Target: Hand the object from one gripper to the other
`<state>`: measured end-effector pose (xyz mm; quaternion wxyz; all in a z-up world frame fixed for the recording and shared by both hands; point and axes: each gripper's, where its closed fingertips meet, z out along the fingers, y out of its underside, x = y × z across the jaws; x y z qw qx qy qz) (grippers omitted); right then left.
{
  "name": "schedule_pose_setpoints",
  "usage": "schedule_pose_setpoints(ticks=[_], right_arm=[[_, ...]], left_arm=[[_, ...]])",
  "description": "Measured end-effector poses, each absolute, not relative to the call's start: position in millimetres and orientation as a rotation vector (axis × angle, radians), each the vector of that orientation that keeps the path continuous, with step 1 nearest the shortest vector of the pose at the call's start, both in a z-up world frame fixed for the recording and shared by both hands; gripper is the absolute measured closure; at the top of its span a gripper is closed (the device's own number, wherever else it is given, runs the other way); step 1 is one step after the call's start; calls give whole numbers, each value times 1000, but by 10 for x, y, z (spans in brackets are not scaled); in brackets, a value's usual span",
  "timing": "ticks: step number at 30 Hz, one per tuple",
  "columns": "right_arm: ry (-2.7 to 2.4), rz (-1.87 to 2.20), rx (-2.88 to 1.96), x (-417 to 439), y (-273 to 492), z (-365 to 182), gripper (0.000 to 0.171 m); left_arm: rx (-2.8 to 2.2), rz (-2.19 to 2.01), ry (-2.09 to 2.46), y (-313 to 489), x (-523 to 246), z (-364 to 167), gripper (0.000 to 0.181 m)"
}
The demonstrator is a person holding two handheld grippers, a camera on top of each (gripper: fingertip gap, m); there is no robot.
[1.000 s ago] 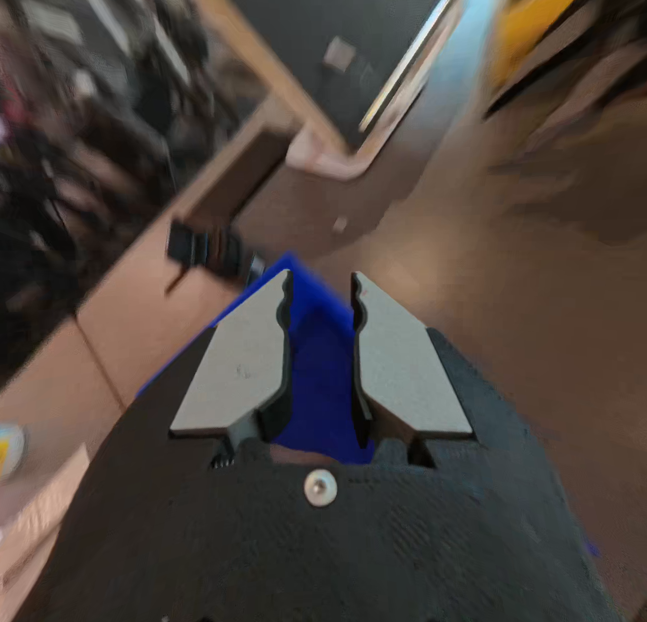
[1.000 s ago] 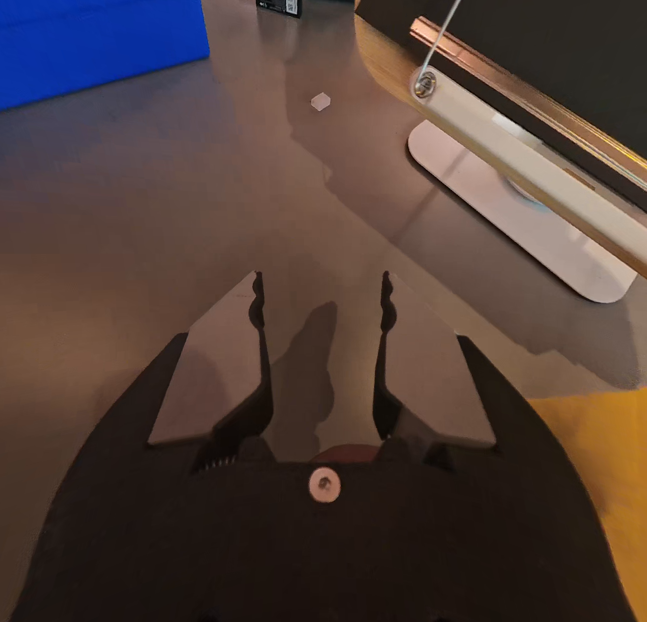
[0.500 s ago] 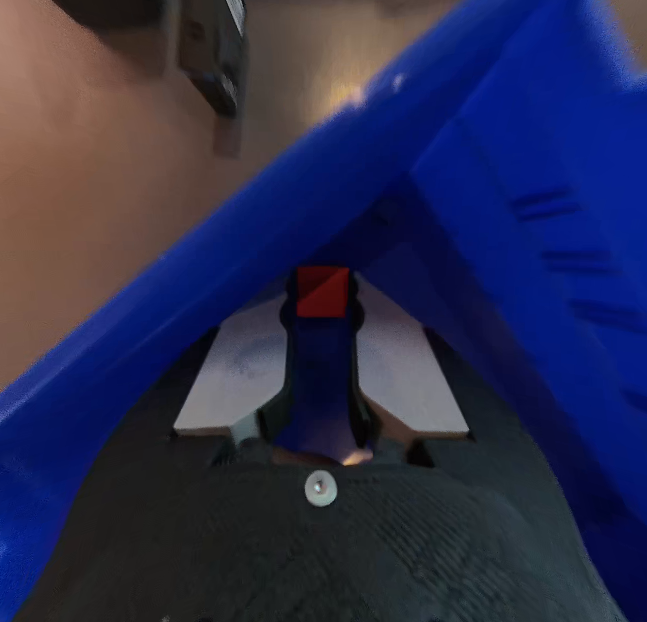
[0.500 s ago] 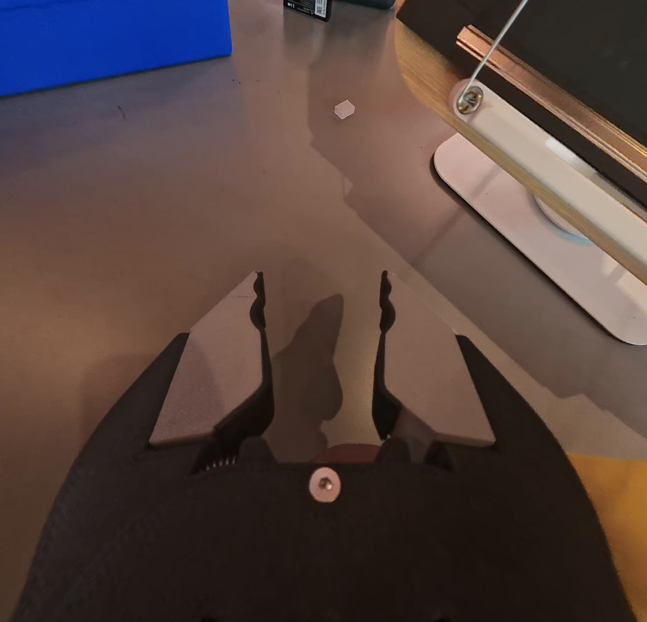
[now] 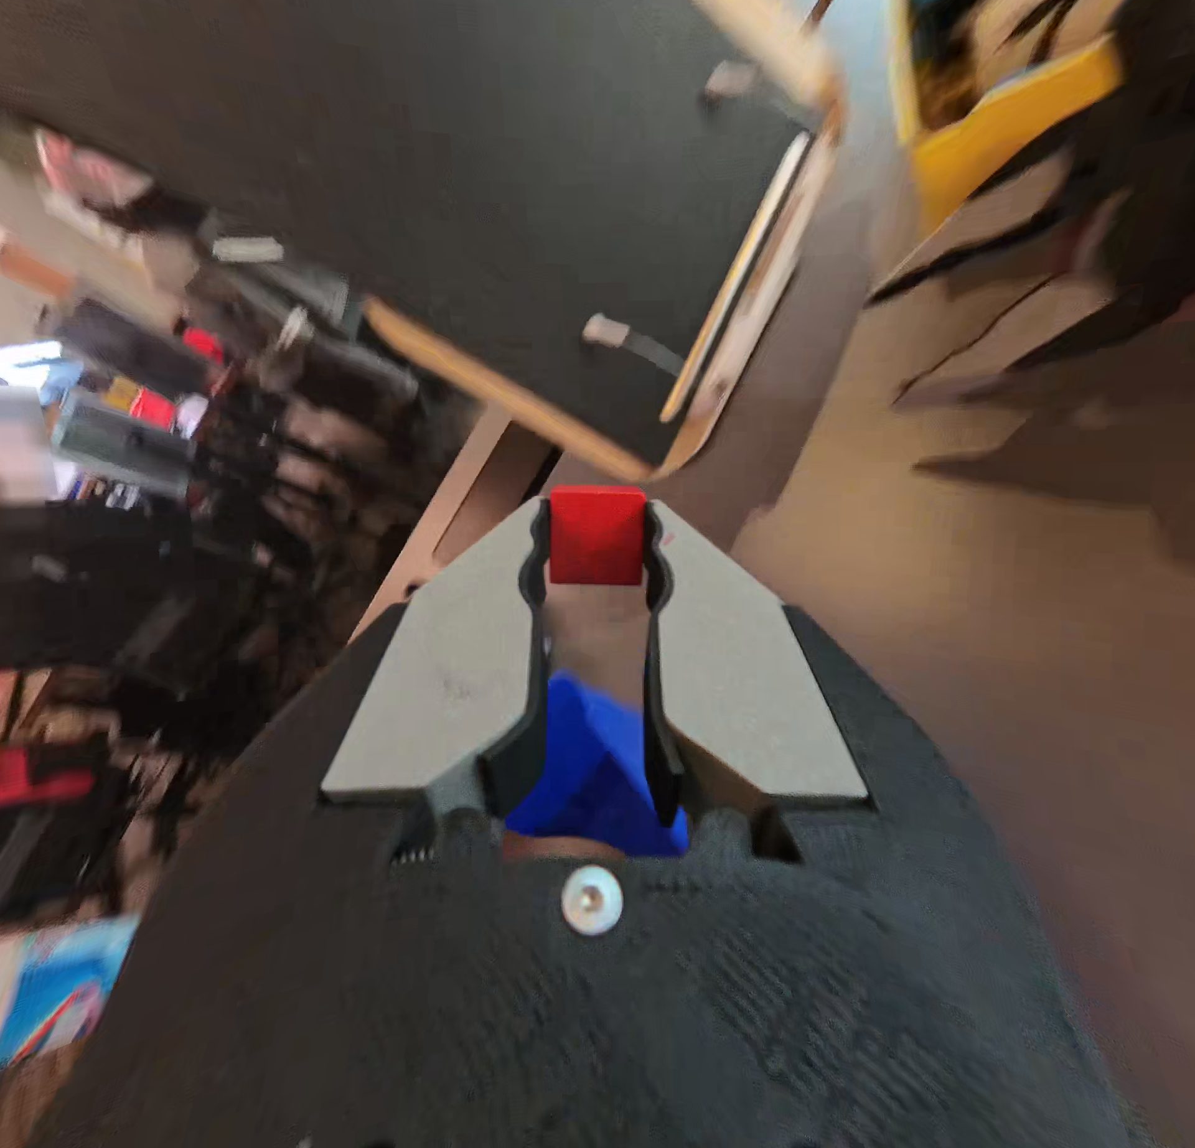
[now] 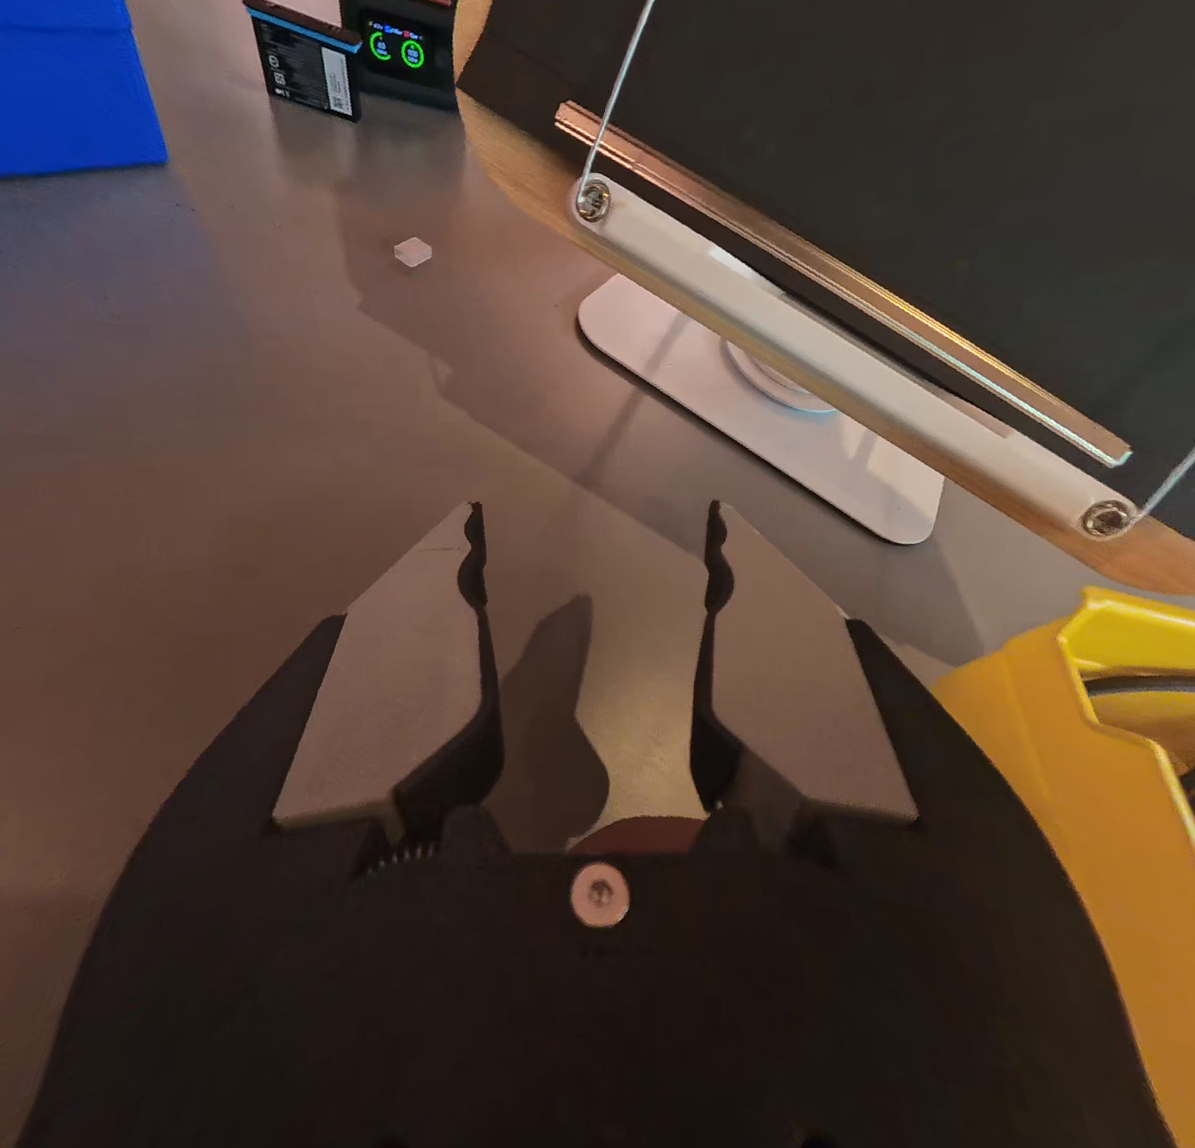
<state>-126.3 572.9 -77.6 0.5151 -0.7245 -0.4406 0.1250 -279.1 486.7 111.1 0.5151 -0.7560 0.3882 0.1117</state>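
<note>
The left gripper [image 5: 597, 538] was clamped on a red cube [image 5: 596, 535], pinched between the very tips of its two fingers [image 5: 452, 664] at the centre of the left wrist view, clear of any surface. Below the cube, in the gap between the fingers, a patch of the blue bin [image 5: 592, 768] showed; what it held could not be told from there. The rest of that view was heavily blurred — a dark board with a pale wood edge [image 5: 504, 399] across the upper middle, clutter at the left, and a yellow box [image 5: 1009, 115] at the upper right whose contents were too smeared to make out.

The right gripper [image 6: 593, 535] stood wide and held nothing, low over the grey table [image 6: 226, 373], its shadow falling between the fingers. In the upper left corner of the right wrist view was the blue bin's outer wall [image 6: 64, 70] — its inside out of sight. Along the top edge stood a black battery [image 6: 304, 60] and, just beside it, a small device with a lit screen [image 6: 401, 50]. A tiny clear block [image 6: 412, 252] lay alone on the table below them. A white stand base [image 6: 763, 406] sat at the right under a tilted dark panel [image 6: 905, 115], and a yellow bin [image 6: 1067, 761] filled the lower right edge, a dark cable just visible in its opening.
</note>
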Motion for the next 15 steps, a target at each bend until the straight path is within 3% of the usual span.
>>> schedule_pose_setpoints(ticks=[1, 7, 15], right_arm=[[-1056, 287, -1733, -1240, 5745, -765, 106], [-1032, 280, -1714, -1150, 5800, -746, 106], [-1057, 228, -1777, -1138, 5877, -919, 106]], left_arm=[[-1784, 223, 944, 4881, -2552, 1080, 156], [-1771, -173, 801, 5259, -1710, 370, 156], [-1777, -328, 521, 5664, -1852, -448, 156]])
